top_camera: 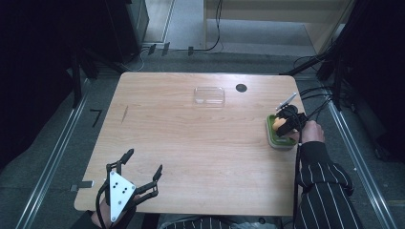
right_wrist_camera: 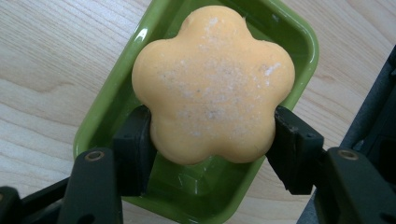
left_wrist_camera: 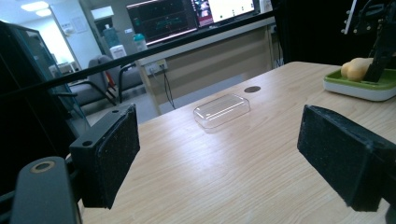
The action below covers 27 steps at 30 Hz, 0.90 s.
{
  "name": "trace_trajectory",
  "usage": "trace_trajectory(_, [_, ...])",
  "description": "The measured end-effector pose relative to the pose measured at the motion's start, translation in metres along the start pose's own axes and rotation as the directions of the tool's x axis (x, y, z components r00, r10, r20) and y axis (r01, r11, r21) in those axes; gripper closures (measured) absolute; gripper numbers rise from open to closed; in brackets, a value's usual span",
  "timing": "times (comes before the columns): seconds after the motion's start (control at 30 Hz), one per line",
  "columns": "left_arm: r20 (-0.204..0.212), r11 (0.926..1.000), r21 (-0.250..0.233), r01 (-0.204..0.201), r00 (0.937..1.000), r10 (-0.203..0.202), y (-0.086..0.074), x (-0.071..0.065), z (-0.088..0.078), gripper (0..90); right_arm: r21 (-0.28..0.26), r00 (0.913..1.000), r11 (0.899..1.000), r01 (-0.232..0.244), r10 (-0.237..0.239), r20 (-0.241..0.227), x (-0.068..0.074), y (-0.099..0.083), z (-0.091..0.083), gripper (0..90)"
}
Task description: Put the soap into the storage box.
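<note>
Flower-shaped orange soap [right_wrist_camera: 212, 86], five rounded lobes, matte top dusted with pale specks. Positioned over a green soap dish [right_wrist_camera: 299, 42] with glossy inner walls; whether resting on the dish floor or raised off it cannot be told. In the left gripper view, same soap [left_wrist_camera: 356, 69] seen as a pale yellow-orange lump above the dish rim [left_wrist_camera: 348, 86], white base under the green.

Dish [top_camera: 273, 137] located near the right edge of the wooden table [top_camera: 191, 143], roughly midway along that edge. Clear plastic lid [top_camera: 209, 95] lying flat toward the far edge, well apart from the dish; small dark round hole [top_camera: 241, 88] just beside it. Wide bare tabletop between lid, dish and near edge. Table corners rounded. Cables on the floor beyond the far right corner.

Right gripper [right_wrist_camera: 212, 142] closed on the soap, one black pad against each side of the lower lobes, both in contact. Held by a hand [top_camera: 313, 132] in a striped sleeve.

Left gripper [top_camera: 143, 164] at the near left corner, jaws spread wide, pads [left_wrist_camera: 112, 149] holding nothing, touching nothing visible.
</note>
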<state>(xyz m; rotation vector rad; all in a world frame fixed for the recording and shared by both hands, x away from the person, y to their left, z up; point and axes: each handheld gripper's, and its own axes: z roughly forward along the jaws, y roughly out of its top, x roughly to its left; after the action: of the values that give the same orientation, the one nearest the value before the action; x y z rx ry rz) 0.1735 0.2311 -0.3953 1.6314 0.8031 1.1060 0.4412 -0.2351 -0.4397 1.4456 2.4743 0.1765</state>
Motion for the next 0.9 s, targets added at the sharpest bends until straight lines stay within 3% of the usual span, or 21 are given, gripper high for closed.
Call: trace_trajectory(0.9, [-0.001,1.0000,-0.001,0.002,1.0000,-0.002,0.0000,-0.0001,-0.0002,13.0,0.028,0.9999,1.000,-0.010,0.010,0.003,0.0035,0.0009,0.0091,39.8])
